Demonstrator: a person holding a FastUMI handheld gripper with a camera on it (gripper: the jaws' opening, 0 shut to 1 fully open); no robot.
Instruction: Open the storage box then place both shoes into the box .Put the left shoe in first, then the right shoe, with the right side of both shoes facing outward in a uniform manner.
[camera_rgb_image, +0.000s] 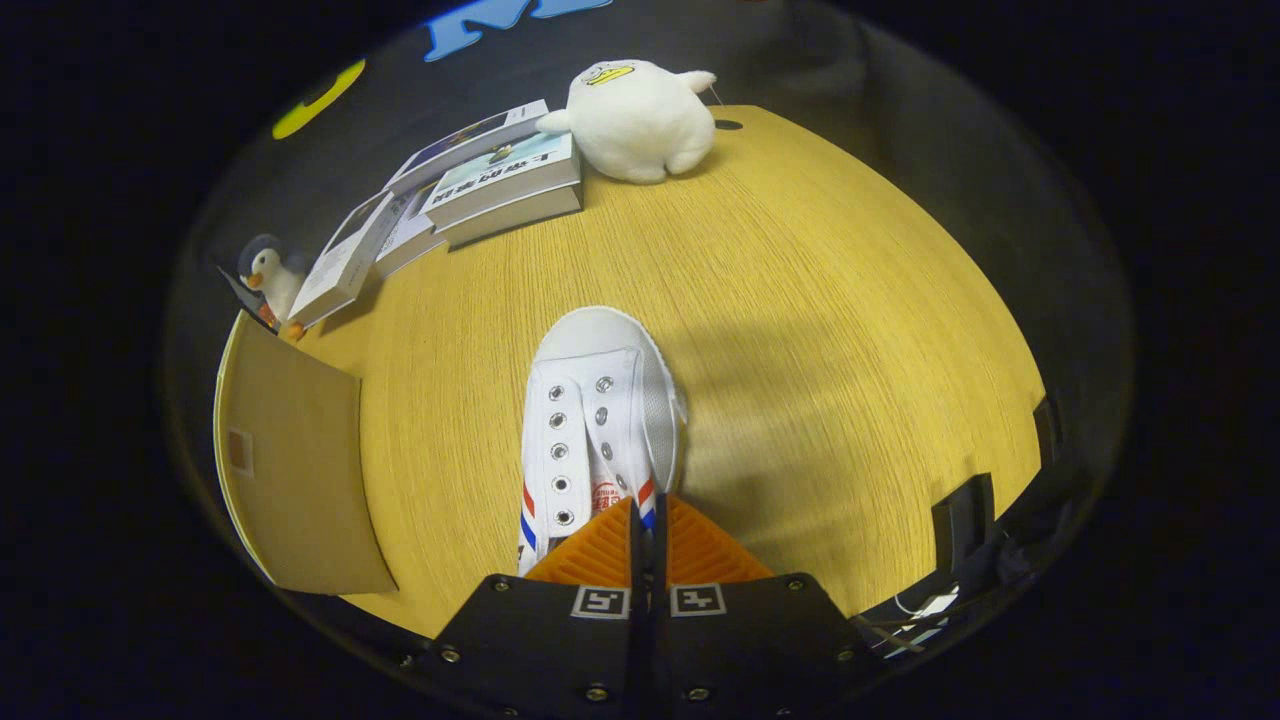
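Observation:
A white canvas shoe (598, 420) with red and blue side stripes and empty eyelets points away from me, toe toward the far side of the wooden table (800, 300). My gripper (645, 515) is shut, its fingers pressed together over the rim of the shoe's opening by the tongue. The heel is hidden under the fingers. The shoe casts a broad shadow to its right. A tan storage box (290, 470) stands to the left of the shoe at the table's edge, showing one flat brown face with a small label.
Several books (500, 185) lie fanned at the far left of the table, with a white plush toy (640, 120) beside them. A small penguin toy (268, 275) stands beyond the box. Black clamps (962, 520) sit at the near right edge.

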